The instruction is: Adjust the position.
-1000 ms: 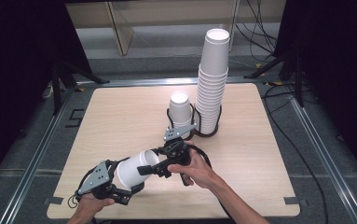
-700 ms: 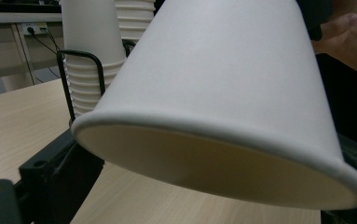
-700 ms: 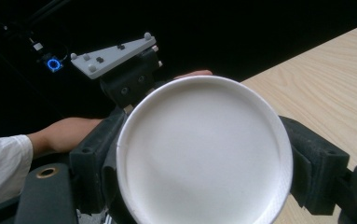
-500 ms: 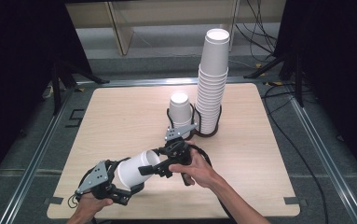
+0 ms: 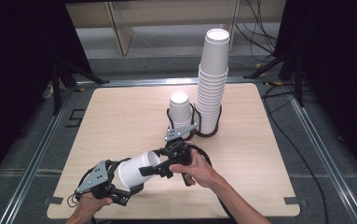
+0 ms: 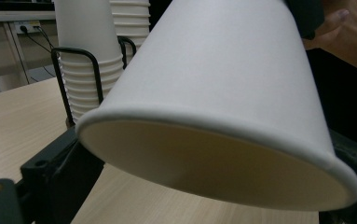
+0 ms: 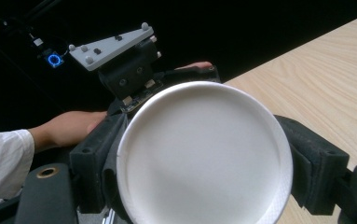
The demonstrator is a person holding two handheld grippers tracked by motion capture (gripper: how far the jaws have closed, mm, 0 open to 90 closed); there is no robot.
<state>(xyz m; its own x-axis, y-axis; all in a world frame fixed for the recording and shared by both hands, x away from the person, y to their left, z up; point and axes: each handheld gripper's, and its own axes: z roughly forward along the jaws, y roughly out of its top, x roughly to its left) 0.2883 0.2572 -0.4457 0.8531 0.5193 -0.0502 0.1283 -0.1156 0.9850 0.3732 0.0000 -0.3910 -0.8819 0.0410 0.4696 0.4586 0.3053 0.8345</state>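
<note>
A white paper cup [image 5: 136, 169] lies on its side in the air over the table's front, held between both grippers. My left gripper [image 5: 128, 179], at the lower left, is shut on the cup's wide rim end; its jaws have just been closing a little with the cup between them. In the left gripper view the cup's open mouth [image 6: 204, 163] faces the camera, with a jaw at each side. My right gripper [image 5: 155, 169] is shut on the cup's narrow base end. In the right gripper view the round base [image 7: 204, 154] sits squeezed between the two jaws, with the left gripper's grey plate [image 7: 113, 46] behind it.
A tall stack of white cups [image 5: 213, 84] stands in a black wire holder [image 5: 209, 133] at the table's middle back. A shorter stack [image 5: 180, 109] stands in a holder just left of it. Bare wooden tabletop [image 5: 269, 163] lies to the right and left.
</note>
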